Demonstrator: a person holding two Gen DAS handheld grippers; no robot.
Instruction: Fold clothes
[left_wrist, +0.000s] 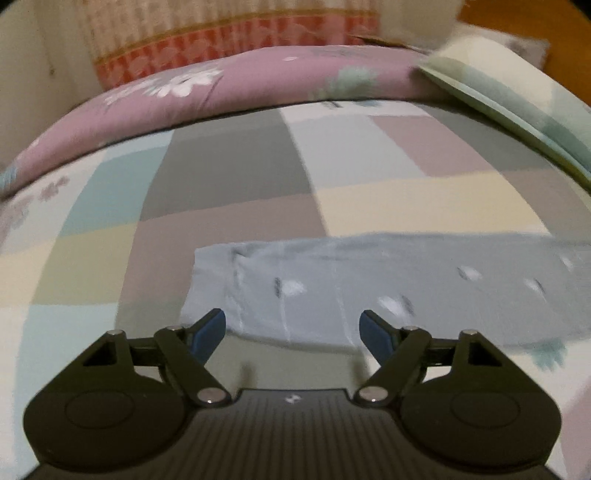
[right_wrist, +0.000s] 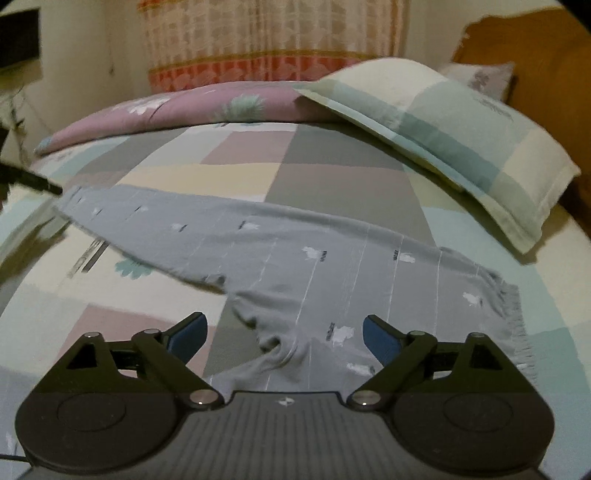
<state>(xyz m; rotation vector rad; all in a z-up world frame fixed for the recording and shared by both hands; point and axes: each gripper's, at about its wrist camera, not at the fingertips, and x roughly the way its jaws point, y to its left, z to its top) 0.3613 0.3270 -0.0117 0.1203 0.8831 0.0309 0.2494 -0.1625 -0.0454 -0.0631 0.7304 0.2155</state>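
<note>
A long grey cloth (left_wrist: 388, 288) with small white marks lies flat across the patchwork bedspread (left_wrist: 229, 177). In the left wrist view my left gripper (left_wrist: 291, 332) hangs open just above the cloth's near edge, close to its left end, with nothing between its blue pads (left_wrist: 207, 338). In the right wrist view the same grey cloth (right_wrist: 295, 254) runs from far left to its fringed right end. My right gripper (right_wrist: 284, 338) stands open over a bunched wrinkle near that end. Its pads (right_wrist: 382, 339) touch nothing.
A mauve flowered quilt (left_wrist: 236, 88) is rolled along the bed's far side. A checked pillow (right_wrist: 443, 129) lies at the right, with a second small pillow (right_wrist: 480, 79) and a brown headboard (right_wrist: 546, 62) behind. A dark arm part (right_wrist: 29, 181) enters at the left. A curtain (right_wrist: 273, 44) hangs behind.
</note>
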